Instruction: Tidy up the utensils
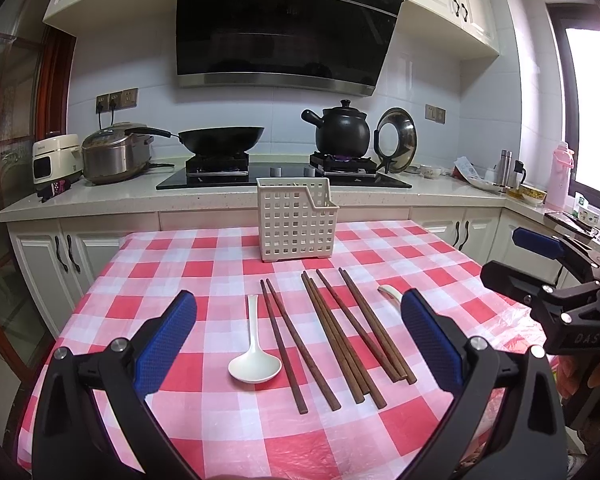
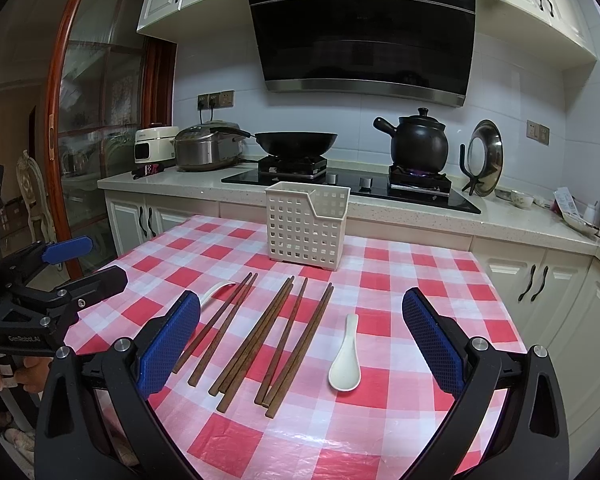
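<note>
Several brown wooden chopsticks [image 1: 332, 336] [image 2: 268, 340] lie side by side on a red-and-white checked table. A white spoon [image 1: 254, 354] lies left of them; in the right wrist view only its handle [image 2: 218, 290] shows. A second white spoon [image 2: 346, 356] lies right of them, mostly hidden in the left wrist view [image 1: 390, 292]. A white perforated utensil basket [image 1: 296, 220] [image 2: 306, 226] stands upright behind them. My left gripper [image 1: 300, 340] is open and empty above the near table. My right gripper [image 2: 300, 340] is open and empty too.
Behind the table [image 1: 160, 272] runs a kitchen counter with a hob, a black wok [image 1: 220, 138], a black clay pot [image 1: 342, 128], a rice cooker [image 1: 114, 152] and a pot lid [image 1: 396, 140]. Bottles and bowls stand at the counter's right end.
</note>
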### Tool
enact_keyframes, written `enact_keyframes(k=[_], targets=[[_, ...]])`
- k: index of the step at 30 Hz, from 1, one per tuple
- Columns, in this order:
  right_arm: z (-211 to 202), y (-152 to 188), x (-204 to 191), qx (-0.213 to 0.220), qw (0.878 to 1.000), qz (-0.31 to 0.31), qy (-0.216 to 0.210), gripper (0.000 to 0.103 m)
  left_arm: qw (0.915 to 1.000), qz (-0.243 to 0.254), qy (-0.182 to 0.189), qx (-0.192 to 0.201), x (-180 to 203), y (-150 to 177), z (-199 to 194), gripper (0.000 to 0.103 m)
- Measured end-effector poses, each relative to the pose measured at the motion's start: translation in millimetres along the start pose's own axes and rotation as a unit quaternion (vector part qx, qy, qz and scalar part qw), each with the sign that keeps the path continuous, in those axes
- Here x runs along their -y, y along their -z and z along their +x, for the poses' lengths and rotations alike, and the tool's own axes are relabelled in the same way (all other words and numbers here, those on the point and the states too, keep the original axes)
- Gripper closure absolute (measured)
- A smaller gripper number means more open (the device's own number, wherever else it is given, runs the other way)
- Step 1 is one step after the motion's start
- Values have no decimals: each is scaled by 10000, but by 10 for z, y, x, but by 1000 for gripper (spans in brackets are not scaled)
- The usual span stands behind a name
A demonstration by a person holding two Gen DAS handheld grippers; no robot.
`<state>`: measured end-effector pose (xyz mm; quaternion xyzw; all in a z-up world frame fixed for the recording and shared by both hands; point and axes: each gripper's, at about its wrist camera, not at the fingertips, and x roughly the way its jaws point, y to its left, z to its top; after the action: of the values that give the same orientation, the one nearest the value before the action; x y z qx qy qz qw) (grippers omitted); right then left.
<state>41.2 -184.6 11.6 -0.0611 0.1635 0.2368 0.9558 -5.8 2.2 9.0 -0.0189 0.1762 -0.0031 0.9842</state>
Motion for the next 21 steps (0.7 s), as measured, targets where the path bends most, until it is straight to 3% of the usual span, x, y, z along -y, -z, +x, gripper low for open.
enact_keyframes(k=[21], targets=[[12,10,-41,24,10000,37,4,8,10000,43,-8,43,26,9,0,4]])
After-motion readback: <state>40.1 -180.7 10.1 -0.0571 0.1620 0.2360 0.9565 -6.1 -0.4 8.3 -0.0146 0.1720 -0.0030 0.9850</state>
